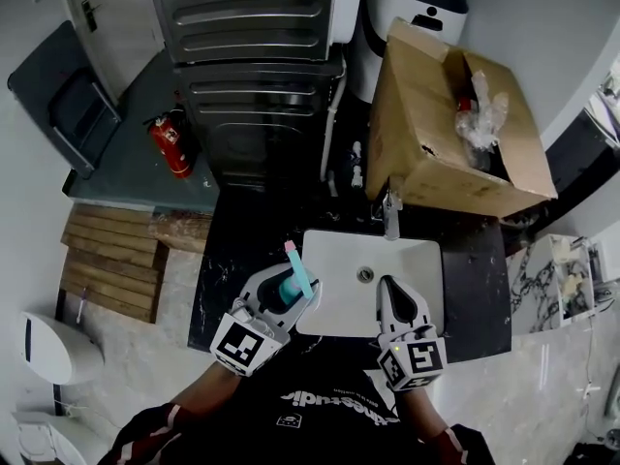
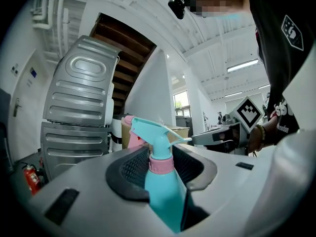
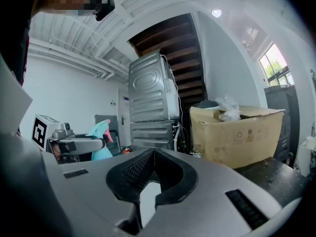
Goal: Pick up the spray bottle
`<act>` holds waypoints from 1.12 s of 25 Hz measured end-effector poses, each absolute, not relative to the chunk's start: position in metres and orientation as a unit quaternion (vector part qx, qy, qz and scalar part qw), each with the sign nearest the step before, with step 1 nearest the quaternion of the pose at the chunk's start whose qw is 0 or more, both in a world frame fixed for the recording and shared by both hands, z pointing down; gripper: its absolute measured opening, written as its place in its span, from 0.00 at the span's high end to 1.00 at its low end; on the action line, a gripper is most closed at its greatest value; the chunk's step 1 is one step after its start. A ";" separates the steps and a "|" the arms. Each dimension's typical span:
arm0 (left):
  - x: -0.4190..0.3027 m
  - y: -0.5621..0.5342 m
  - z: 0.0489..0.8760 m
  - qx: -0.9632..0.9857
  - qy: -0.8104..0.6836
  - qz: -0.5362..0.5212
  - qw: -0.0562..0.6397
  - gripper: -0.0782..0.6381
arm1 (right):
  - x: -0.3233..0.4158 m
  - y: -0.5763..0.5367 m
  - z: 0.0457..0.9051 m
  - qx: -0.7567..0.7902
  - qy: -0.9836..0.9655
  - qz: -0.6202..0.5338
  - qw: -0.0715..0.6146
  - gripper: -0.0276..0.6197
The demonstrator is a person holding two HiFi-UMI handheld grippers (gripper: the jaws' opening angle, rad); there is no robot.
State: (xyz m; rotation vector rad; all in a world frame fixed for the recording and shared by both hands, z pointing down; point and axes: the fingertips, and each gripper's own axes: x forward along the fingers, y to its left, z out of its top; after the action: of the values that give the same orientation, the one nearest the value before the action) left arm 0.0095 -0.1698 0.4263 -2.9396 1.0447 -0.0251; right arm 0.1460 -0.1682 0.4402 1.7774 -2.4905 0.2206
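**Spray bottle held in left tongs at the sink's left rim; right tongs closed and empty**

1. Left tongs (image 1: pixel 287 296): clamped on the spray bottle (image 1: pixel 298 271). In the left gripper view the dark ribbed pads (image 2: pixel 129 169) press on either side of the teal body. The pink collar sits about level with the pad tips. The trigger head stands clear above them, with its pink-tipped nozzle pointing to the picture's left.

2. Bottle position: upright in the grip. In the head view it lies over the left rim of the white sink (image 1: pixel 407 260), at the edge of the dark worktop (image 1: pixel 475 294). Its base is hidden by the tongs, so it cannot be told whether it clears the surface.

3. Right tongs (image 1: pixel 391 294): the pad tips meet, with nothing between them. Only a narrow slot shows lower down, through which the white basin is visible. In the head view they hover over the sink's near right part, pointing toward the tap (image 1: pixel 391 216). They are apart from the left tongs.

4. Cross-check: the right gripper view shows the bottle at the far left, gripped in the other tongs, with its head and pink nozzle visible.

5. Surroundings: an open cardboard box (image 1: pixel 426 134) with crumpled plastic inside stands behind the tap. Two stacked grey machines (image 1: pixel 257 76) stand to its left. A red fire extinguisher (image 1: pixel 171 146) is on the floor beside them.
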 end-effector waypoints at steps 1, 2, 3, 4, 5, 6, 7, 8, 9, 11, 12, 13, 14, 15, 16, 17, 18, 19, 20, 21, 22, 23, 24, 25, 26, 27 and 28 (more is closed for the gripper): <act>0.011 -0.170 0.428 -0.943 0.333 -0.008 0.017 0.67 | 0.147 -0.170 0.441 0.580 -0.811 0.071 0.037 0.90; 0.012 -0.170 0.430 -0.943 0.332 -0.009 0.019 0.67 | 0.148 -0.172 0.444 0.580 -0.810 0.072 0.037 0.90; 0.013 -0.171 0.430 -0.942 0.334 -0.010 0.012 0.67 | 0.149 -0.173 0.447 0.581 -0.809 0.075 0.038 0.90; 0.013 -0.172 0.431 -0.941 0.337 -0.010 0.004 0.67 | 0.149 -0.173 0.449 0.582 -0.809 0.077 0.039 0.90; 0.013 -0.173 0.432 -0.941 0.339 -0.009 0.003 0.67 | 0.148 -0.173 0.451 0.581 -0.809 0.077 0.039 0.90; 0.012 -0.174 0.433 -0.941 0.338 -0.008 0.012 0.67 | 0.147 -0.172 0.451 0.581 -0.810 0.075 0.039 0.90; 0.011 -0.176 0.436 -0.941 0.337 -0.006 0.025 0.67 | 0.146 -0.172 0.452 0.580 -0.810 0.074 0.039 0.90; 0.009 -0.179 0.438 -0.940 0.339 -0.005 0.035 0.67 | 0.146 -0.173 0.452 0.580 -0.811 0.074 0.039 0.90; 0.007 -0.181 0.439 -0.939 0.343 -0.004 0.037 0.67 | 0.145 -0.173 0.453 0.579 -0.811 0.075 0.039 0.90; 0.004 -0.184 0.439 -0.936 0.351 -0.004 0.034 0.67 | 0.143 -0.173 0.455 0.577 -0.812 0.080 0.039 0.90; 0.004 -0.184 0.438 -0.935 0.352 -0.004 0.033 0.67 | 0.142 -0.173 0.456 0.576 -0.813 0.082 0.038 0.90; 0.004 -0.184 0.438 -0.935 0.352 -0.003 0.032 0.67 | 0.141 -0.173 0.456 0.574 -0.813 0.083 0.037 0.90; 0.004 -0.184 0.439 -0.935 0.352 -0.002 0.031 0.67 | 0.140 -0.173 0.456 0.573 -0.814 0.083 0.037 0.90; 0.004 -0.184 0.439 -0.935 0.353 -0.001 0.030 0.67 | 0.140 -0.173 0.456 0.572 -0.815 0.082 0.037 0.90; 0.004 -0.185 0.440 -0.935 0.353 -0.001 0.029 0.67 | 0.139 -0.173 0.456 0.572 -0.815 0.080 0.037 0.90; 0.004 -0.185 0.440 -0.936 0.351 -0.001 0.026 0.67 | 0.139 -0.173 0.456 0.572 -0.816 0.079 0.037 0.90; 0.004 -0.185 0.441 -0.936 0.350 -0.002 0.023 0.67 | 0.139 -0.174 0.456 0.571 -0.816 0.079 0.037 0.90; 0.004 -0.186 0.442 -0.936 0.350 -0.002 0.021 0.67 | 0.139 -0.174 0.456 0.571 -0.816 0.079 0.037 0.90; 0.004 -0.186 0.442 -0.936 0.351 -0.002 0.021 0.67 | 0.139 -0.174 0.456 0.570 -0.817 0.079 0.037 0.90; 0.004 -0.186 0.441 -0.936 0.352 -0.002 0.021 0.67 | 0.139 -0.174 0.456 0.570 -0.817 0.080 0.038 0.90; 0.005 -0.187 0.441 -0.936 0.353 -0.001 0.021 0.67 | 0.139 -0.174 0.456 0.570 -0.817 0.080 0.038 0.90; 0.005 -0.187 0.441 -0.936 0.352 -0.001 0.021 0.67 | 0.139 -0.174 0.457 0.571 -0.816 0.081 0.039 0.90; 0.005 -0.187 0.441 -0.936 0.351 0.000 0.020 0.67 | 0.139 -0.174 0.457 0.571 -0.816 0.081 0.040 0.90; 0.005 -0.187 0.441 -0.937 0.350 -0.001 0.020 0.67 | 0.138 -0.174 0.457 0.571 -0.816 0.080 0.040 0.90; 0.005 -0.187 0.441 -0.937 0.350 -0.001 0.020 0.67 | 0.137 -0.174 0.457 0.571 -0.816 0.080 0.041 0.90; 0.005 -0.188 0.441 -0.937 0.350 -0.002 0.020 0.67 | 0.137 -0.174 0.458 0.571 -0.816 0.080 0.041 0.90; 0.005 -0.188 0.441 -0.937 0.350 -0.002 0.020 0.67 | 0.137 -0.174 0.458 0.571 -0.816 0.080 0.042 0.90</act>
State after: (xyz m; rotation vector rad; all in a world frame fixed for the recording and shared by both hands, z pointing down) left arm 0.0047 -0.1879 0.4413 -2.9055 1.0850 -0.0051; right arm 0.1371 -0.1741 0.4583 1.7465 -2.4987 0.2462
